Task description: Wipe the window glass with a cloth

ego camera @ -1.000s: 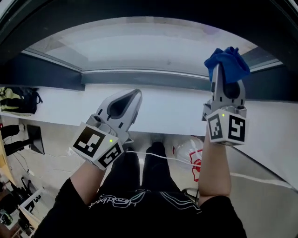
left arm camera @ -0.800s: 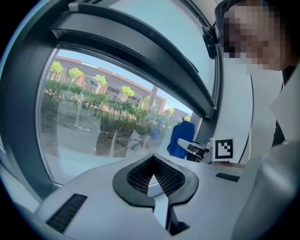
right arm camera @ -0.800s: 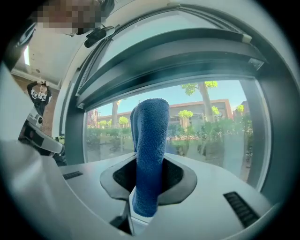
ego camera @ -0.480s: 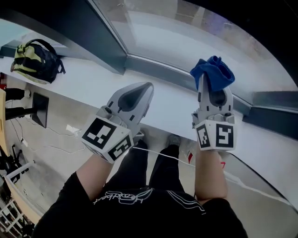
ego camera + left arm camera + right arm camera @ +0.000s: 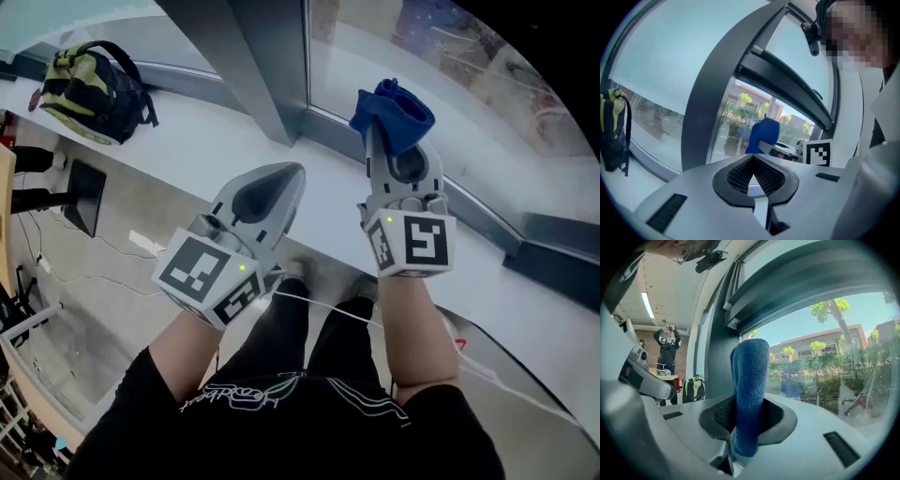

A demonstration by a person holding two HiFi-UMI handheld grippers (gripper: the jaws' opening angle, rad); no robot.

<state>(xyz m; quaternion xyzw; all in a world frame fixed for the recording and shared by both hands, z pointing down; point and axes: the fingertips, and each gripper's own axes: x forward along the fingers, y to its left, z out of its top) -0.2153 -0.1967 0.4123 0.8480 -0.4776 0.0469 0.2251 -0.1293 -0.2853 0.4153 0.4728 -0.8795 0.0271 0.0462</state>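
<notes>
Between my right gripper's (image 5: 747, 427) fingers the blue cloth (image 5: 750, 380) is pinched upright, its free end ahead of the tips to meet the window glass (image 5: 825, 376), perhaps not touching it yet. My left gripper (image 5: 754, 176), alongside, is pressed together on nothing, kept spare.

Tongs: 2, left tongs (image 5: 292, 176) and right tongs (image 5: 382, 141). Marker cubes: 2, left cube (image 5: 208, 279) and right cube (image 5: 414, 242). Blue cloth (image 5: 394, 111): 1. Backpack (image 5: 92, 82): 1. Glass panes: 2, left pane (image 5: 66, 23) and right pane (image 5: 469, 75). Dark frame post (image 5: 272, 66): 1. White sill (image 5: 187, 131): 1. Bystander (image 5: 669, 350): 1.
</notes>
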